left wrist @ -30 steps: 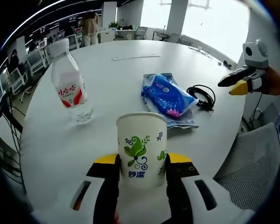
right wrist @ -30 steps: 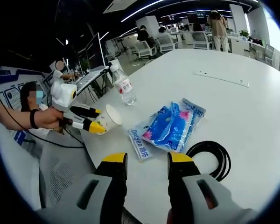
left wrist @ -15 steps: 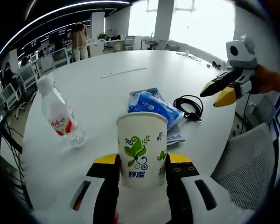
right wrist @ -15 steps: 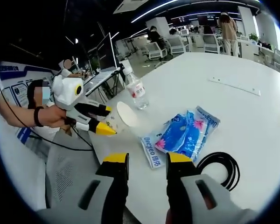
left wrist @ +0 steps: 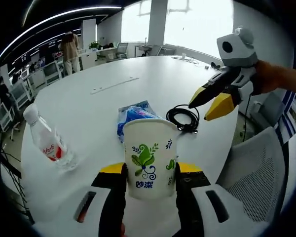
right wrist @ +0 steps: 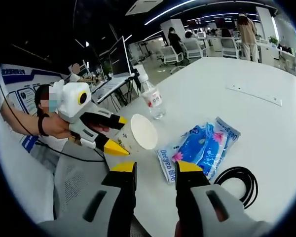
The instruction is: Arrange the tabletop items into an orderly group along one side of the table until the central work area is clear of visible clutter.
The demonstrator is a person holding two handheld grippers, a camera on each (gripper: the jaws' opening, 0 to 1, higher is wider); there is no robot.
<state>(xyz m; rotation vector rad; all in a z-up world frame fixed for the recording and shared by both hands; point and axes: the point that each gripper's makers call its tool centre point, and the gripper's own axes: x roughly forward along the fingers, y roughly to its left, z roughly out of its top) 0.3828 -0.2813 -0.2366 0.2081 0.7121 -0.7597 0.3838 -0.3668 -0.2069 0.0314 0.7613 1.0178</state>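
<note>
From the left gripper view, the left gripper point(left wrist: 149, 173) is clamped on a white paper cup with a green leaf print point(left wrist: 149, 155), carried upright above the round white table point(left wrist: 138, 94). Beyond it lie a blue plastic packet of tissues point(left wrist: 133, 112), a coil of black cable point(left wrist: 183, 117) just beside it, and a clear plastic water bottle with a red label point(left wrist: 49, 145) well apart to one side. The right gripper point(left wrist: 212, 96) hangs over the cable with its yellow-tipped jaws parted. I would say the cup wants setting down near the bottle, kept level and eased down before the jaws let go, since a light cup tips readily.

From the right gripper view, the right gripper point(right wrist: 155, 170) holds nothing, its jaws apart above the table edge. The cup's mouth point(right wrist: 142, 132) faces this way and I can see nothing inside it. The bottle point(right wrist: 152, 96) stands capped; whether it holds water is too small to tell. The packet point(right wrist: 202, 145) lies flat.
</note>
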